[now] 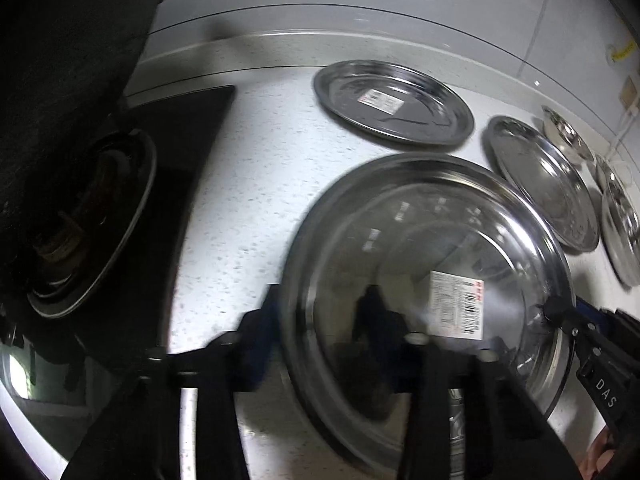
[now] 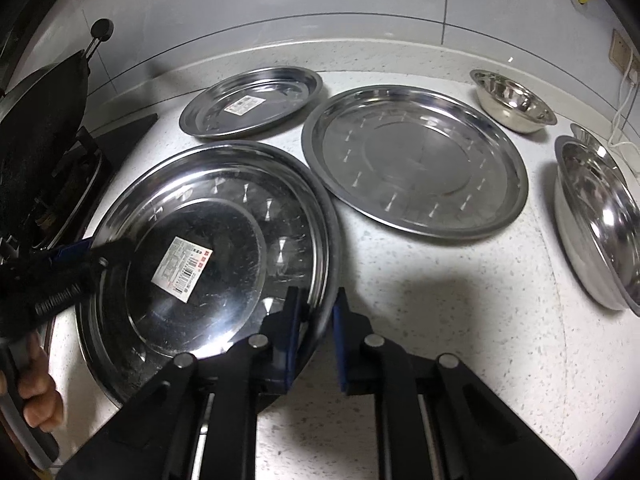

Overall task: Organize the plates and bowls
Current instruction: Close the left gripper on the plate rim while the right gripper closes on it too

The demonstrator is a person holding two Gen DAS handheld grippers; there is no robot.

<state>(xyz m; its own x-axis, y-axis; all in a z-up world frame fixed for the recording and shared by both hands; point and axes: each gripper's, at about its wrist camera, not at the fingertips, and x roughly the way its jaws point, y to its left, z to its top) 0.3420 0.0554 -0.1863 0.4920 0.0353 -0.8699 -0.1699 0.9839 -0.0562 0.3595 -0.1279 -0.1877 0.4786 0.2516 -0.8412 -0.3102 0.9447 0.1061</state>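
Two grippers pinch one large round stainless-steel plate with a white barcode label (image 2: 208, 256) on the speckled white countertop (image 2: 460, 320). We see the right gripper (image 2: 316, 336) with its blue-padded fingers (image 2: 294, 332) closed on the plate's near right rim, one finger inside the dish and one outside. Across it, the left gripper (image 1: 320, 328) clamps the opposite rim in the same way, its outer finger (image 1: 260, 332) beside the plate and the inner one over the shiny bottom. We hold the plate just beside the black gas stove (image 1: 132, 208), where a dark wok (image 2: 40, 128) sits.

Behind the held plate lies a smaller steel plate with a label (image 2: 252, 102), and to its right a wide flat steel plate without a label (image 2: 416, 160), apart from both. Farther right stand a small steel bowl (image 2: 514, 100) near the wall and a larger steel bowl (image 2: 596, 216) at the edge of view.
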